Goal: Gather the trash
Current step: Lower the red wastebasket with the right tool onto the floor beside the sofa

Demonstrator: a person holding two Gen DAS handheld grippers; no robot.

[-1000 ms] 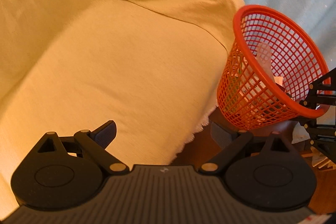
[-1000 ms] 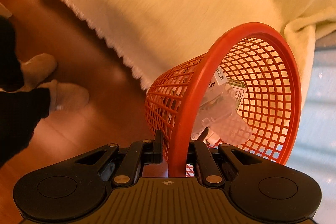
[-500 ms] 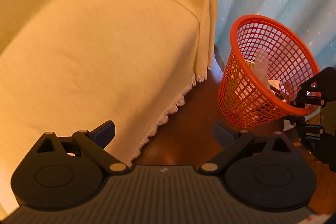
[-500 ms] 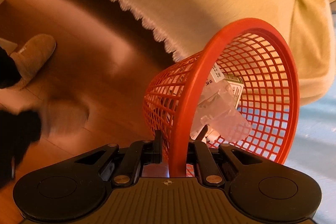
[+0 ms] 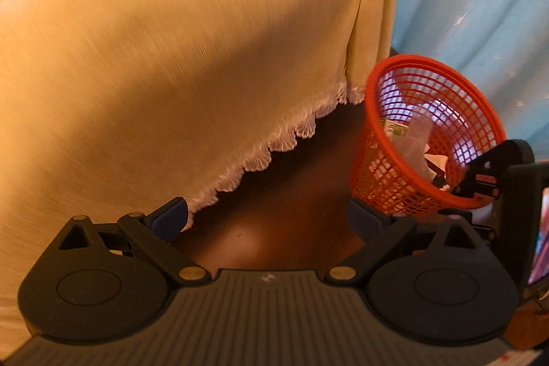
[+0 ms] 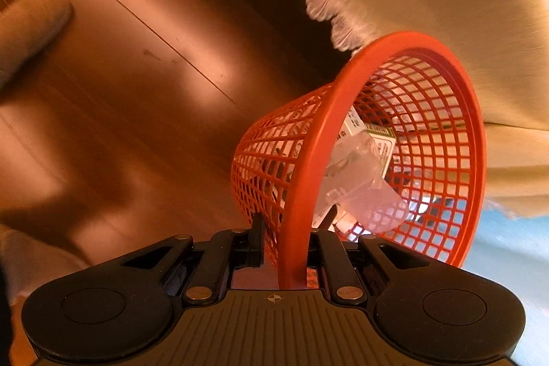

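The right gripper had its fingers closed on the rim of the red basket, carried tilted above the wooden floor with trash inside. The left gripper, wide open and empty, sat left of the basket.

Cream fringed throw, brown wooden floor, pale blue starred curtain, beige slipper

The left gripper is black plastic with two round side discs, brass-coloured pivot screws, a ribbed grey base bearing a small white mark, and blue pads on its fingertips. The right gripper matches, with black fingers and a crosshair mark.
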